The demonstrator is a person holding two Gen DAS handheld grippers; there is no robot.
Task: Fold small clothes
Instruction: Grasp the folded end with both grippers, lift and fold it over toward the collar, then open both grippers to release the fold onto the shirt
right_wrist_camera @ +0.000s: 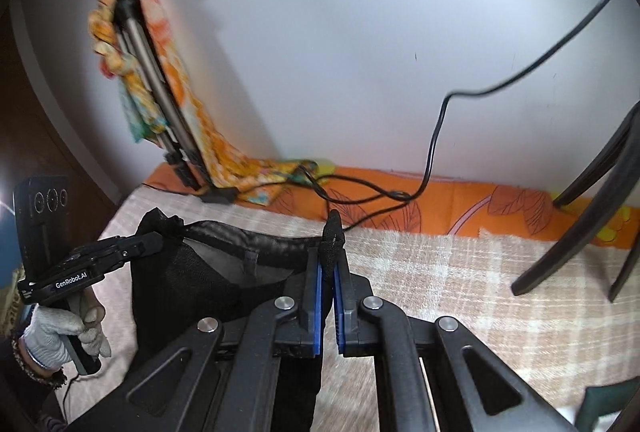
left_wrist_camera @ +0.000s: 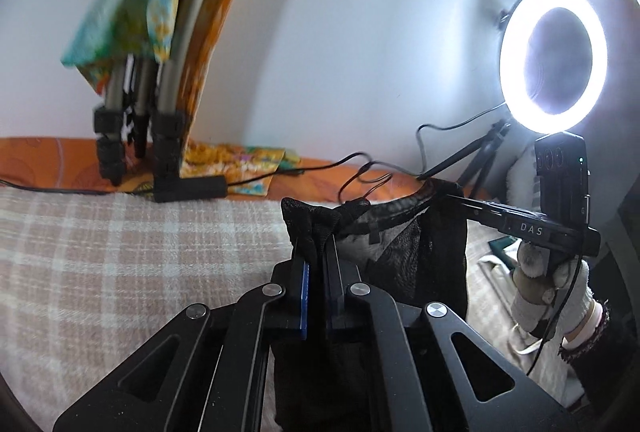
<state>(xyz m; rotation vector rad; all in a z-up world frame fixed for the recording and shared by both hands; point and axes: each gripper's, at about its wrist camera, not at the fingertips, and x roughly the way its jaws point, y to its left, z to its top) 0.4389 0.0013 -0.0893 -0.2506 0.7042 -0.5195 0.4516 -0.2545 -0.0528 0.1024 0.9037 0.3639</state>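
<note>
Slippage is the risk: left gripper (left_wrist_camera: pixel 316 252) and right gripper (right_wrist_camera: pixel 329 264) each clamp only a bunched corner of the black mesh garment (right_wrist_camera: pixel 192 272), stretched between them above the checked blanket (right_wrist_camera: pixel 440 292) (thin, slick fabric); uneven tension could free one corner

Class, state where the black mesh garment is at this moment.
The black mesh garment hangs stretched above the checked blanket, its top edge pinched at one end by the left hand-held gripper and at the other by the right hand-held gripper.
</note>
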